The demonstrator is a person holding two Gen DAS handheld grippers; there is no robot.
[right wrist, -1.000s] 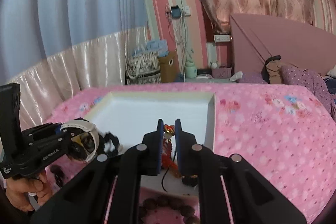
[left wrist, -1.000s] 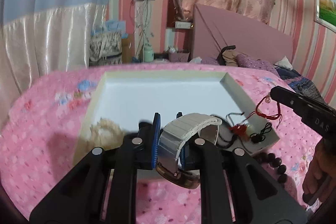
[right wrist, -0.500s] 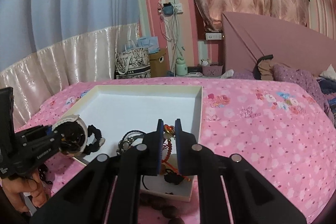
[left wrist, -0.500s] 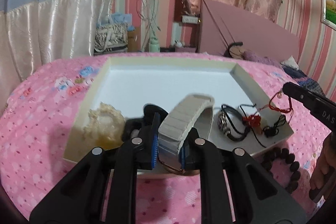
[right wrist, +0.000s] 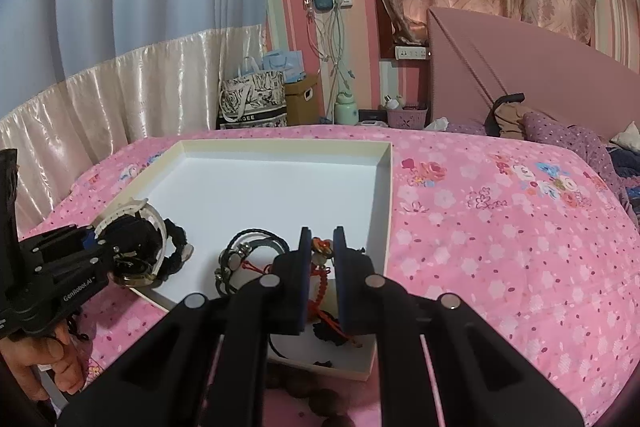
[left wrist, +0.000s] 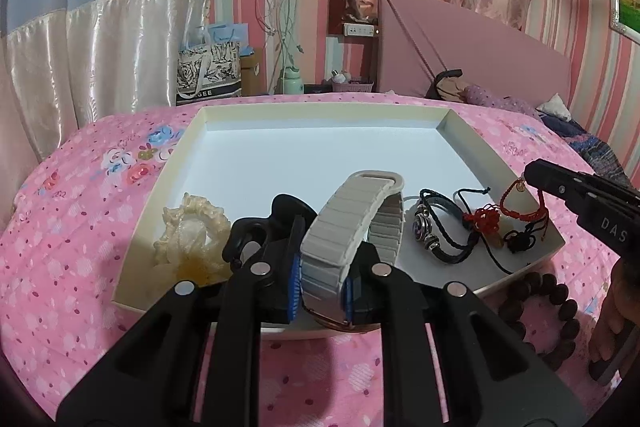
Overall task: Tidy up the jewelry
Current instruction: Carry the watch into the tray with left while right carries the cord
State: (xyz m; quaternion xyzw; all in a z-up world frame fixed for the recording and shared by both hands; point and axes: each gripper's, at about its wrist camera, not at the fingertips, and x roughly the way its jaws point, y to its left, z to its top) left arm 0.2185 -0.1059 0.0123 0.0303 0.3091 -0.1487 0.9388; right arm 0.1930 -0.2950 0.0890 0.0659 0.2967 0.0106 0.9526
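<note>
A watch with a pale grey link band is clamped in my left gripper, which is shut on it above the near edge of the white tray. The right wrist view shows that watch at the left. My right gripper is shut on a red cord bracelet, whose lower end trails into the tray's near right corner. In the left wrist view the red bracelet hangs from the right gripper's tip.
Along the tray's front lie a cream scrunchie, a black hair tie and a black cord bracelet with a charm. A dark wooden bead bracelet lies on the pink bedspread outside the tray.
Both grippers keep their holds. The left wrist view now sits higher and farther back over the tray, so the black cord bracelet and the scrunchie show more fully. The watch stays clamped.
</note>
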